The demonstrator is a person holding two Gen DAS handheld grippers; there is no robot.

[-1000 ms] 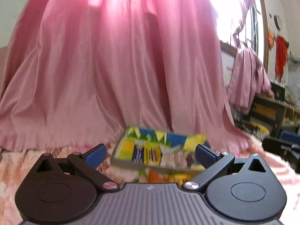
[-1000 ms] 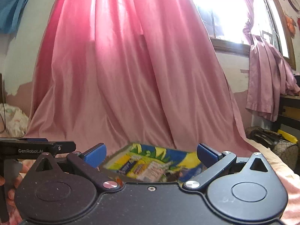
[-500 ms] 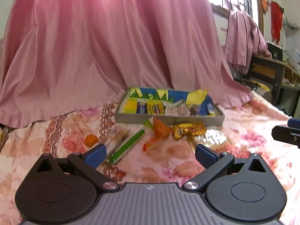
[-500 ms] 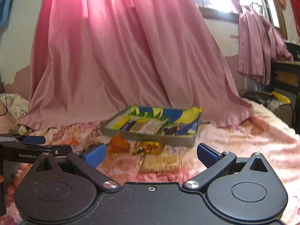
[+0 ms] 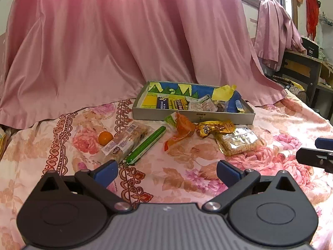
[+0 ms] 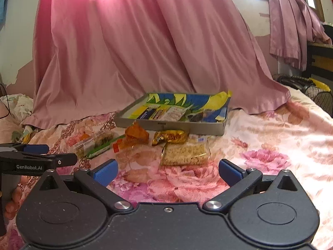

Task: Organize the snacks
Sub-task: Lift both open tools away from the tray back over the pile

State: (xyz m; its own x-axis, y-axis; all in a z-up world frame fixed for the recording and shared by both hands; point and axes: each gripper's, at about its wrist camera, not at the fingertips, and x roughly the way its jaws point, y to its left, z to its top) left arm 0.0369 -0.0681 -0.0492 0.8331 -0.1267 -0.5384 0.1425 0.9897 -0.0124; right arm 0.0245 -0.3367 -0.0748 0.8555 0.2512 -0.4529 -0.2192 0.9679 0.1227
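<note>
A shallow grey box (image 5: 193,116) (image 6: 172,126) with several snack packets in it lies on a floral bedspread. In front of it lie loose snacks: a clear bar packet (image 5: 124,140), a green stick (image 5: 146,144), a small orange sweet (image 5: 105,138), an orange wrapper (image 5: 180,128) (image 6: 136,135), a gold wrapper (image 5: 214,127) (image 6: 169,136) and a puffed-rice packet (image 5: 239,140) (image 6: 184,151). My left gripper (image 5: 165,171) is open and holds nothing, short of the green stick. My right gripper (image 6: 166,171) is open and holds nothing, just short of the puffed-rice packet.
A long pink curtain (image 5: 124,41) hangs behind the box and drapes onto the bed. Dark shelving (image 5: 301,66) stands at the far right. The floral bedspread (image 6: 270,145) stretches bare to the right. A hand (image 6: 12,200) holds the left gripper's handle.
Both cameras have tilted down from the curtain towards the bed, so the loose snacks in front of the box came into view. Both grippers stay open.
</note>
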